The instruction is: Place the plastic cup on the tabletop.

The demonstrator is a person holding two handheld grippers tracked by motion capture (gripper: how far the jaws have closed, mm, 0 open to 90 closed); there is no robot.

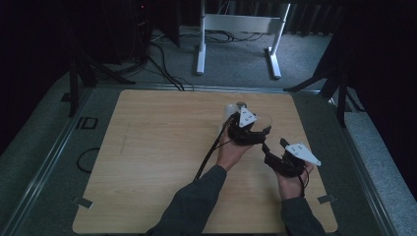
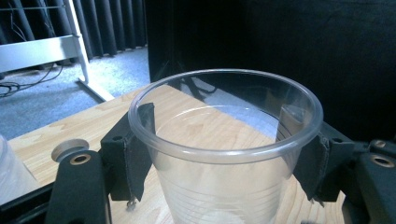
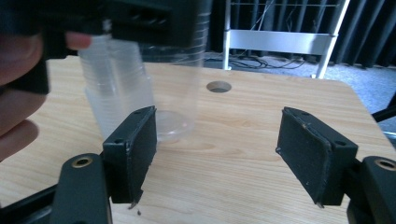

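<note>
- Dim studio, black curtains behind; pale wooden table (image 1: 147, 162) with a round hole (image 3: 219, 87) beyond the grippers.
- Clear plastic cup (image 2: 224, 154): upright between the pads of the left gripper (image 2: 224, 158), pinched just under its rolled rim.
- Handling, judged: very light, thin-walled, slick, buckles easily; gentle pressure high on the wall, near the stiffer rim, suits best.
- Stack of clear cups (image 3: 116, 88): just beyond the right gripper's left finger, beside the held cup.
- Right gripper (image 3: 219, 158): fingers spread wide, nothing between them.
</note>
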